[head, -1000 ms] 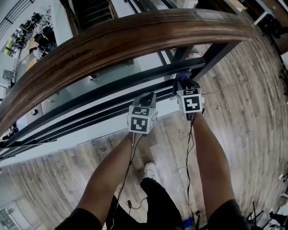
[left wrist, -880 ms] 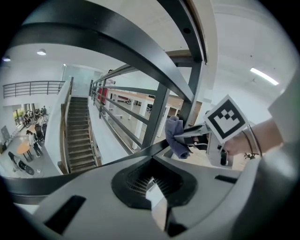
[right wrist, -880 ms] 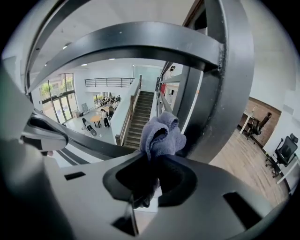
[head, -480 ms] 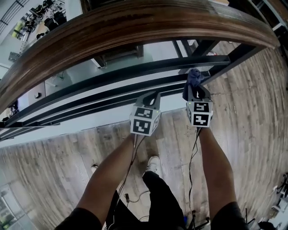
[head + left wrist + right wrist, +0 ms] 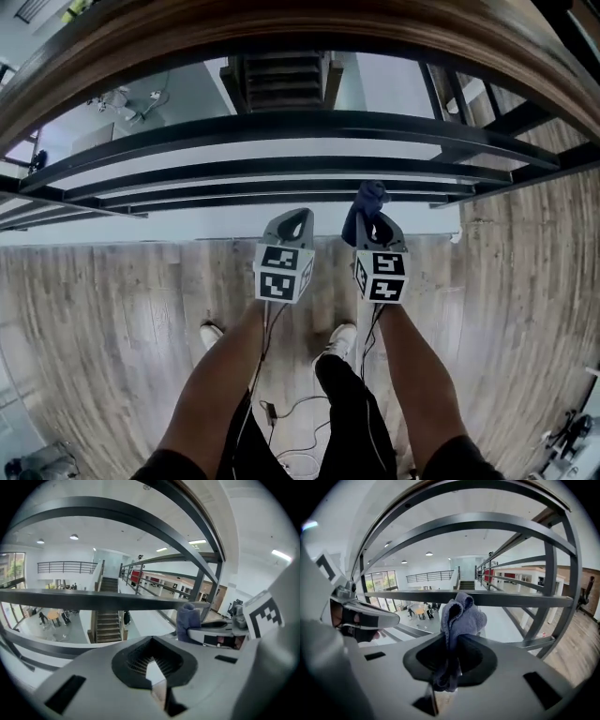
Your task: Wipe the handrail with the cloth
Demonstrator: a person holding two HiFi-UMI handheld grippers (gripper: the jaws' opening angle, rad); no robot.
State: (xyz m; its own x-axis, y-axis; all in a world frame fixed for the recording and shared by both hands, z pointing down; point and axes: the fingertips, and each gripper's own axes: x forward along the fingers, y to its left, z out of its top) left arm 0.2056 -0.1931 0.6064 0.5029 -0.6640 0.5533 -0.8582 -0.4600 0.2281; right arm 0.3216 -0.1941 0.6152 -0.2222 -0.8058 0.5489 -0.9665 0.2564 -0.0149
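1. Both forearms reach forward side by side, level with each other.
2. Left gripper (image 5: 289, 223): jaws closed together, empty; its cube bears square black-and-white markers.
3. Right gripper (image 5: 373, 219): jaws clamp the blue cloth (image 5: 365, 201), bunched upright below the metal bars (image 5: 281, 124).
4. Handrail (image 5: 187, 33): well apart from the cloth and higher in view than before; the grippers are closer together.

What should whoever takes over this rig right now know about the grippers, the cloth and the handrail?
Left gripper: shut, empty, beside the right one.
Right gripper: shut on the blue cloth, which bunches out past the jaws.
Wooden handrail: above both grippers. The cloth is down by the dark metal bars, not touching the handrail.
Done: cloth gripped.
Left: raise the cloth to the handrail and wipe along it.
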